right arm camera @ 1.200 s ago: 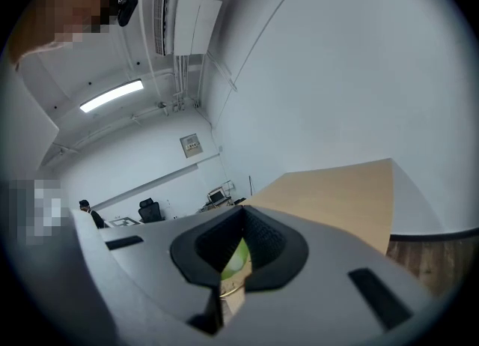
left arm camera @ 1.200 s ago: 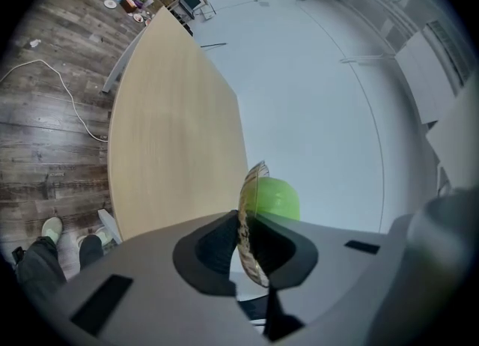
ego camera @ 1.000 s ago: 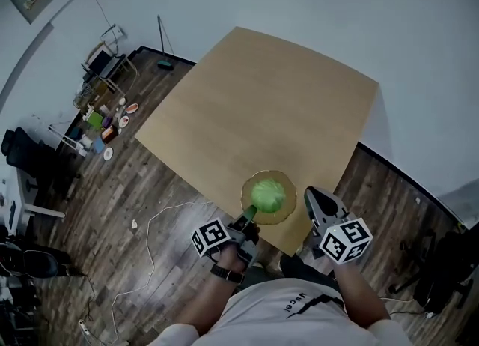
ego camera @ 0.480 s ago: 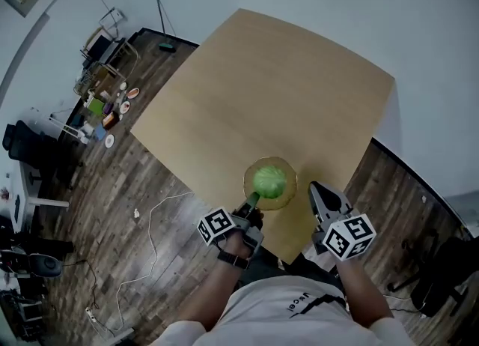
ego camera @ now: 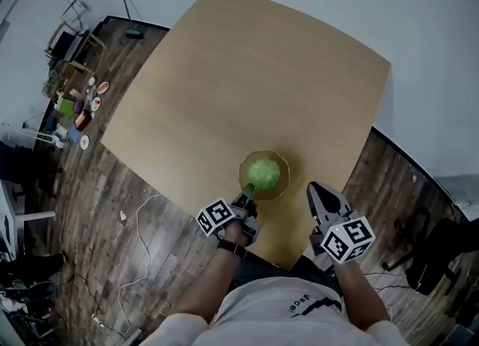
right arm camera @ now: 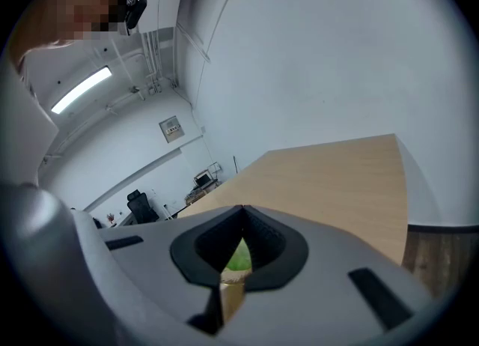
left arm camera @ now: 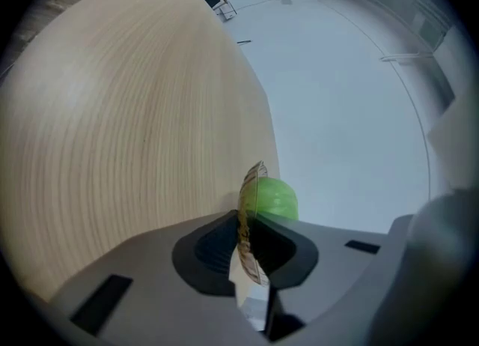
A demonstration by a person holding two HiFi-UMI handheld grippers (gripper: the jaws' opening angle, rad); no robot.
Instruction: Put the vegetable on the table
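Note:
A round green vegetable (ego camera: 263, 172) lies on an amber glass plate (ego camera: 278, 186) near the front edge of the wooden table (ego camera: 247, 75). My left gripper (ego camera: 248, 189) is shut on the plate's near rim. In the left gripper view the rim (left arm camera: 251, 210) stands edge-on between the jaws of that gripper (left arm camera: 243, 223), with the vegetable (left arm camera: 277, 198) just behind it. My right gripper (ego camera: 314, 189) hovers to the right of the plate, shut, holding nothing. In the right gripper view the jaws of that gripper (right arm camera: 242, 213) meet, and a sliver of the vegetable (right arm camera: 239, 259) shows below them.
The table fills the middle of the head view, with bare wood beyond the plate. Dark wooden floor (ego camera: 142, 210) surrounds it, with a white cable (ego camera: 150, 240) at the left. Shelves with small items (ego camera: 75, 97) stand at the far left. A white wall (ego camera: 419, 52) runs along the right.
The head view has shifted, so the table fills more of it. The left gripper stays shut on the plate's rim, and the right gripper stays shut beside it.

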